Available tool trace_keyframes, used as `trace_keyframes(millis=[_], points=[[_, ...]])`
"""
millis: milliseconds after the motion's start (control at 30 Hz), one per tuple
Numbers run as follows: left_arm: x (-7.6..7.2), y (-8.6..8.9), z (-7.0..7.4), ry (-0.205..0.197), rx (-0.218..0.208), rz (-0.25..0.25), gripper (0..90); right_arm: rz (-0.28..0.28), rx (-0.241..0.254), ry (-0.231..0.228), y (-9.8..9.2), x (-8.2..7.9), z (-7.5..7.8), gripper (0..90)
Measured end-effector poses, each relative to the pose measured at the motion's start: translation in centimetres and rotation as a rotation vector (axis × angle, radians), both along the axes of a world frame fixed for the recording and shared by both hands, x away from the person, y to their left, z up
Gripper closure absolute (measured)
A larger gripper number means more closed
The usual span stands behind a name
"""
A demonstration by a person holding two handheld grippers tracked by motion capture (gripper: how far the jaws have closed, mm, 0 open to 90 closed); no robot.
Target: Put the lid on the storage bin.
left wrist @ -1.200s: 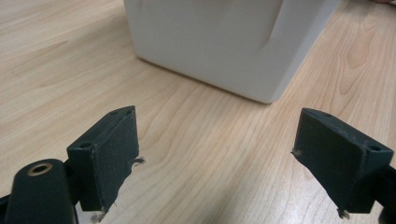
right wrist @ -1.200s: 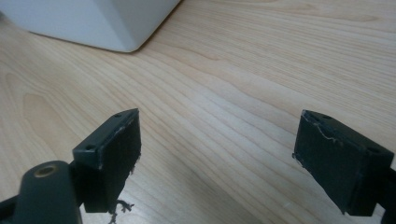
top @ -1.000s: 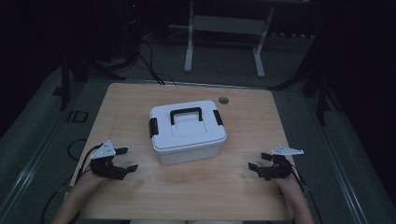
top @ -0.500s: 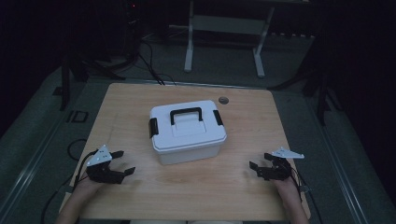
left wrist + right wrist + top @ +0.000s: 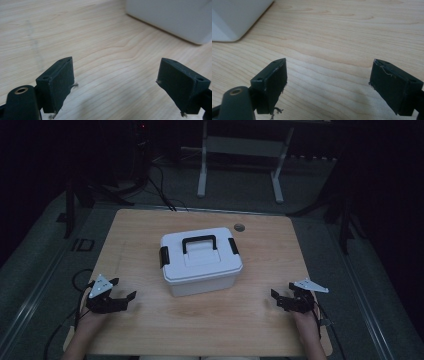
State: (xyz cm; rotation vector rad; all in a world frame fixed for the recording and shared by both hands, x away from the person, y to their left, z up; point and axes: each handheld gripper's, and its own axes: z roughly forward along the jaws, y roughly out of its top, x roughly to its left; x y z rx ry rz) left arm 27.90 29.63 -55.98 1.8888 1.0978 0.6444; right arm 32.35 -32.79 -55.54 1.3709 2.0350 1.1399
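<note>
Both grippers have drawn back slightly toward the person; the left gripper (image 5: pixel 121 296) and right gripper (image 5: pixel 278 298) rest with jaws wide apart, the white lidded box (image 5: pixel 201 262) ahead between them, likely rigid, smooth-sided, best lifted by its black handle (image 5: pixel 199 241).

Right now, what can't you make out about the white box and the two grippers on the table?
- White box: its contents, hidden by the shut lid in the high view.
- Its clasps: latched or not, too small and dim in the high view.
- The box in both gripper views: cut off by the top edge, a corner showing.
- Left gripper and right gripper: jaws stand apart; touching the table or not, unclear.
</note>
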Motion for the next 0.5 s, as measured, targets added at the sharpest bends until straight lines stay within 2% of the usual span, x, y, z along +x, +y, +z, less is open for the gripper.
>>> trace_keyframes(millis=[200, 300, 500], points=[[-0.27, 0.45, 0.23, -0.053, -0.008, 0.089, 13.9, -0.016, 0.010, 0.002, -0.16, 0.01, 0.01, 14.0], [-0.40, 0.66, 0.23, -0.064, -0.003, 0.129, 13.9, -0.017, 0.006, 0.006, -0.14, 0.06, -0.01, 14.0], [-0.35, 0.64, 0.08, -0.060, -0.001, 0.149, 13.9, -0.018, 0.004, 0.009, -0.10, 0.08, -0.03, 14.0]])
